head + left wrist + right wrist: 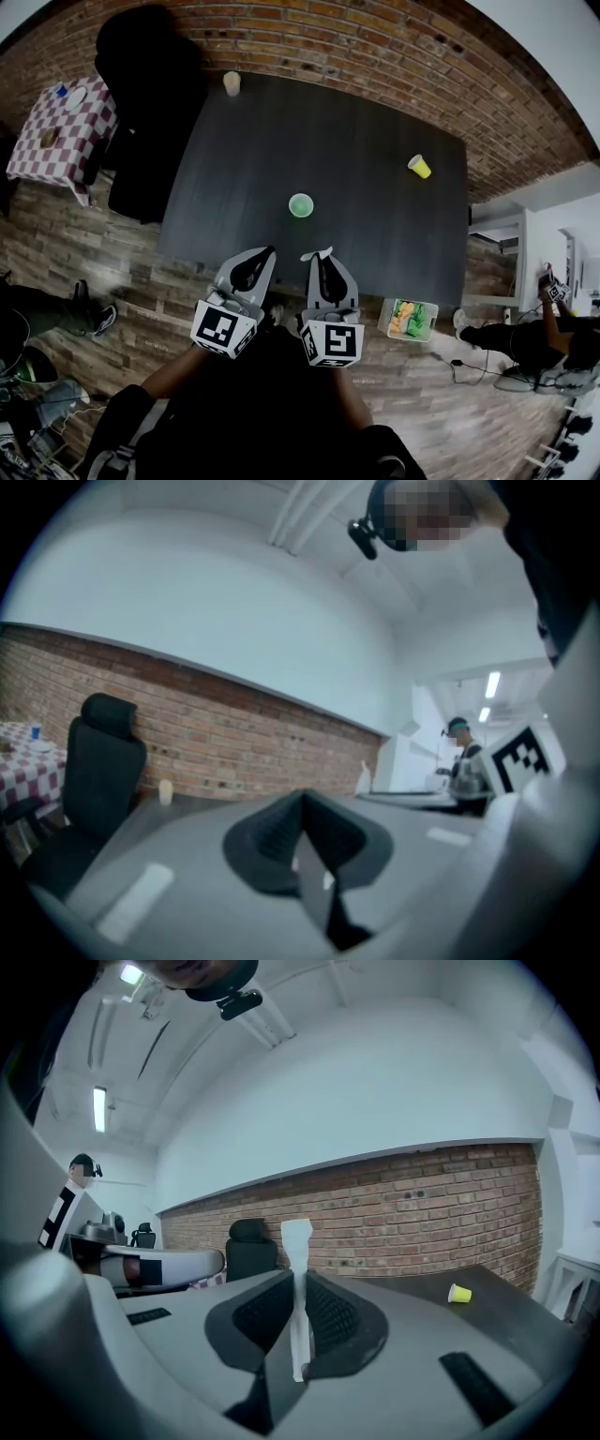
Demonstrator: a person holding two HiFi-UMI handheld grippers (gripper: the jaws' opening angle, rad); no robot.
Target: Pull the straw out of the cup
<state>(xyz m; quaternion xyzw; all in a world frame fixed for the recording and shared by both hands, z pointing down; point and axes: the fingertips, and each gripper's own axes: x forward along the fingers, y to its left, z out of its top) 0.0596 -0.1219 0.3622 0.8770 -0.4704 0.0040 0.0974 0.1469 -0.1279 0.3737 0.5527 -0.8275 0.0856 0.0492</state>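
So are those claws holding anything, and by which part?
The right gripper is shut on a white straw, clamped along its lower length; its flattened top end sticks out past the jaw tips. The left gripper is shut on nothing.

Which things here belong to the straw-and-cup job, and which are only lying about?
Job in hand:
- straw, clamped in the right gripper
- green cup, nearest the grippers, probably its cup

Lying about:
- yellow cup
- pale cup at the far table edge
- tub on the floor
- black chair
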